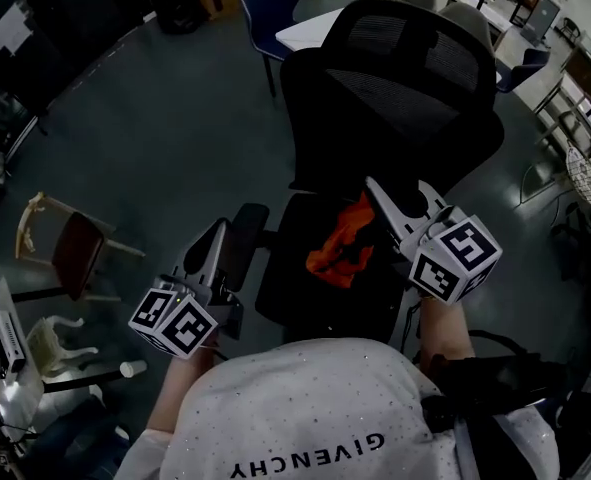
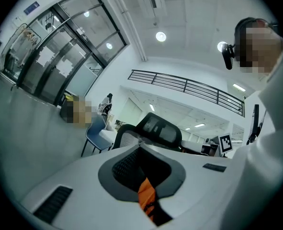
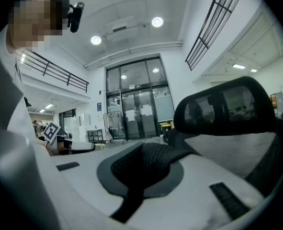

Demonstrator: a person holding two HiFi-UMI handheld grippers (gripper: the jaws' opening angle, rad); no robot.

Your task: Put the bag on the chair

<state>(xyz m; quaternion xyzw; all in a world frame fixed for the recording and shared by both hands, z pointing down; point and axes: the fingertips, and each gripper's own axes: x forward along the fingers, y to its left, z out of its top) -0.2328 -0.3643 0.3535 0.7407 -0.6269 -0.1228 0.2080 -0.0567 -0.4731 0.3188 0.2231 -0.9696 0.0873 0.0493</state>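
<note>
A black mesh office chair [image 1: 395, 88] stands in front of me, and a crumpled orange bag [image 1: 340, 240] lies on its seat. My right gripper [image 1: 372, 184] points over the seat with its tip just above the bag's upper right edge, jaws shut and holding nothing. My left gripper [image 1: 218, 227] hovers over the chair's left armrest [image 1: 245, 230], apart from the bag, also shut. In the left gripper view the gripper [image 2: 140, 145] frames the bag [image 2: 146, 195] and the chair's headrest [image 2: 160, 131]. In the right gripper view the gripper [image 3: 142, 145] points beside the chair's headrest [image 3: 227, 104].
A blue chair [image 1: 265, 3] and a white table [image 1: 310, 28] stand behind the office chair. A wooden chair [image 1: 75, 253] and a white plastic chair [image 1: 55, 340] are on the left. More chairs and desks crowd the right edge. The floor is dark grey.
</note>
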